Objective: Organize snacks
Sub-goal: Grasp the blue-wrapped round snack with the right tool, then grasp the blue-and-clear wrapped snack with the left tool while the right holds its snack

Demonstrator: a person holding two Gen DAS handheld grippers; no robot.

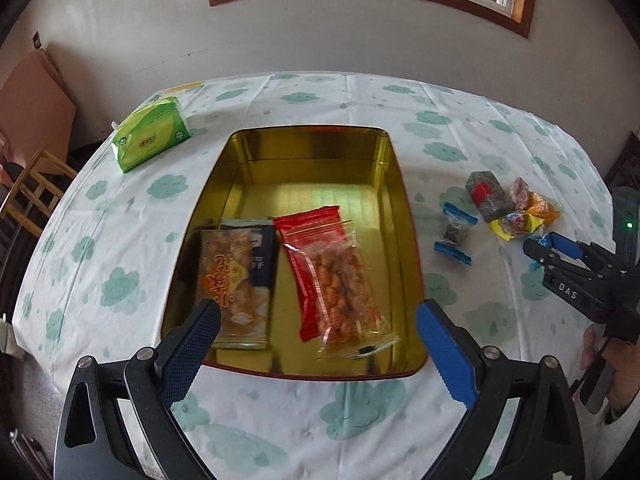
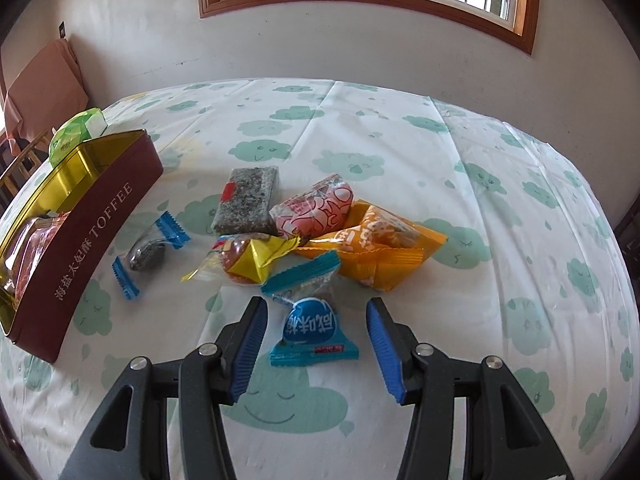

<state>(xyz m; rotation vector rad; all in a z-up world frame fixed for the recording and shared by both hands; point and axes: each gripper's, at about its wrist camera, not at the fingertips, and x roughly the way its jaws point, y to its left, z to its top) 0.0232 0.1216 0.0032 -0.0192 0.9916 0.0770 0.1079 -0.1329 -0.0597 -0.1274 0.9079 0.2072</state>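
Note:
An open gold tin [image 1: 400,184] sits under my left gripper [image 1: 319,313], which hangs open and empty over its near end. In the tin lie a red peanut packet [image 1: 336,276], an orange cracker packet [image 1: 236,280] and a dark packet [image 1: 262,248]. My right gripper [image 2: 316,305] stands open low over the tablecloth, with a blue-wrapped candy [image 2: 310,330] lying between its fingers, untouched by the pads. Just beyond are a grey sesame bar [image 2: 246,200], a pink pack [image 2: 316,212], an orange pack [image 2: 380,248] and a yellow candy [image 2: 252,256]. The left wrist view shows the right gripper [image 1: 546,246] by that pile.
A dark candy with blue ends [image 2: 148,256] lies between the pile and the tin's maroon wall [image 2: 92,240]. A green tissue pack [image 1: 150,134] sits at the far left of the table. A wooden chair [image 1: 32,188] stands off the left edge. A hand [image 1: 616,364] holds the right gripper.

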